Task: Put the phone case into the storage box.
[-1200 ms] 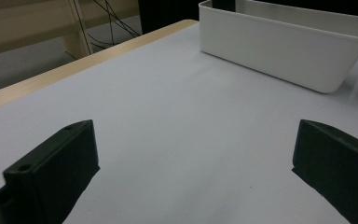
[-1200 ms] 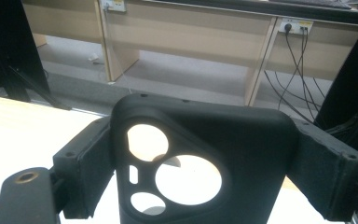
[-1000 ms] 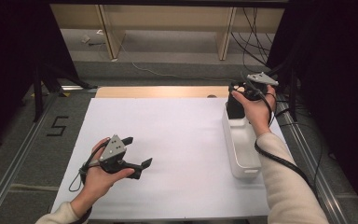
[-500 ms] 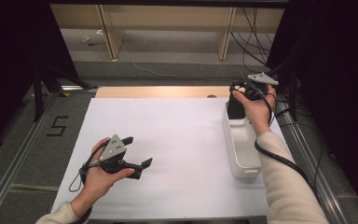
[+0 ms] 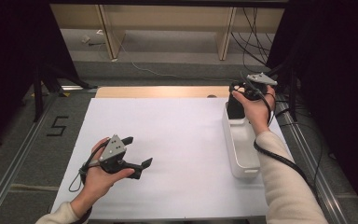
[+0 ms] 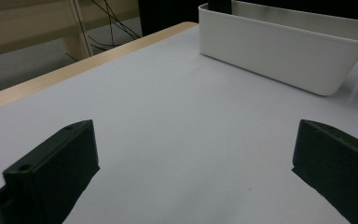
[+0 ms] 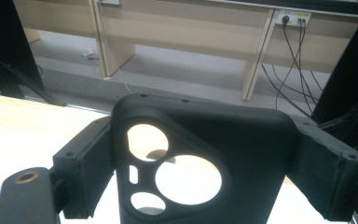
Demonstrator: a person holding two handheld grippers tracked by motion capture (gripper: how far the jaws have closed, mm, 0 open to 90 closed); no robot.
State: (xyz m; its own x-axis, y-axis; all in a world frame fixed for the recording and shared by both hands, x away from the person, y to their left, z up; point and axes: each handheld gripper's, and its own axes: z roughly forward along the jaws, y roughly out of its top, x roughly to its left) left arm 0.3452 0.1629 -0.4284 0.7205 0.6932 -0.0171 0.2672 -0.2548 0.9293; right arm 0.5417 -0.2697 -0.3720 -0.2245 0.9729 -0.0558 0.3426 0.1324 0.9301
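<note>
The right gripper point(image 7: 205, 186) is holding a black phone case point(image 7: 200, 158) between its 2 jaws: in the right gripper view the case is sitting upright, its camera cut-outs facing the lens, and 1 jaw is pressing on each side edge. So the jaws are clamped on the case, which is wide.

From the high view, the right gripper point(image 5: 242, 93) is standing at about 1 o'clock on the table, and the case point(image 5: 235, 108) is hanging at the far end of the white bin point(image 5: 242, 154), its lower part seeming to be inside the bin already. I cannot tell if it is touching the bin floor.

I am judging that the placing of the case into the bin is almost done; releasing it and pulling the hand away are left.

The left gripper point(image 5: 137, 154) is waiting at about 7 o'clock over the white sheet point(image 5: 177, 135), its jaws wide apart and holding nothing.
</note>
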